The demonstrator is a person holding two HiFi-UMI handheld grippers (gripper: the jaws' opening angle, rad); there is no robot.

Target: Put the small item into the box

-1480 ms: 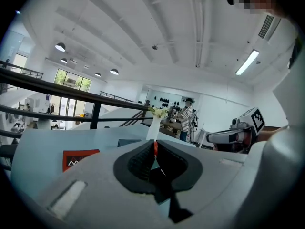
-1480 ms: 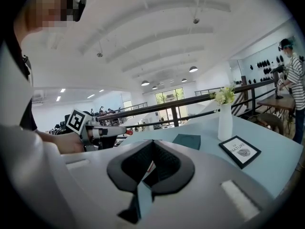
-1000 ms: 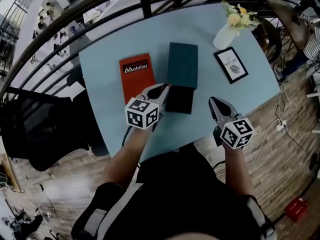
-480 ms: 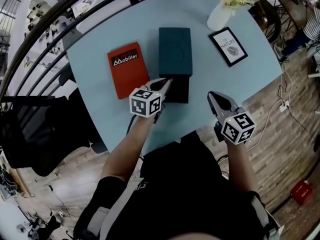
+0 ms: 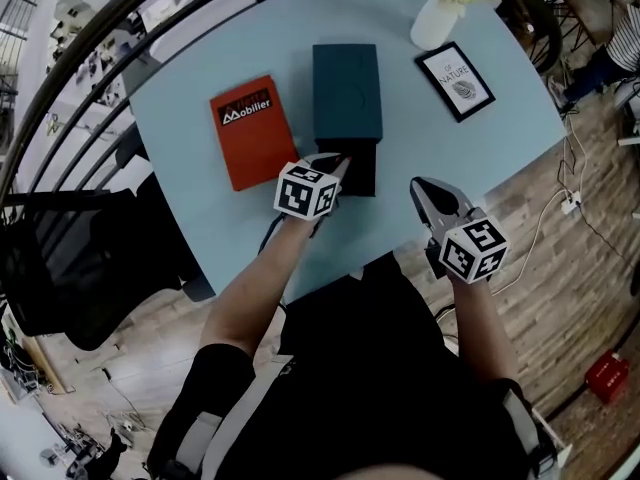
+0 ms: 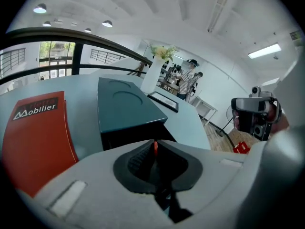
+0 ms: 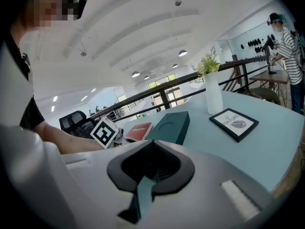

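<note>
Small red item point(image 6: 154, 148) is clamped in left tongs point(image 5: 338, 163) at six o'clock of the box point(image 5: 346, 88); released early, it could be dropped outside. Right tongs point(image 5: 420, 186) are pressed together, empty.

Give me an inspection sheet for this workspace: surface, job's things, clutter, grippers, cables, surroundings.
Surface: light blue table, bare between items.
Job's things: teal box with a black section at its near end; small red item just before it.
Clutter: red booklet left of the box; white vase and framed print to its right.
Grippers: left gripper shut on the small red item; right gripper shut, empty.
Cables: white cable on the floor.
Surroundings: black railing, office chair.
</note>
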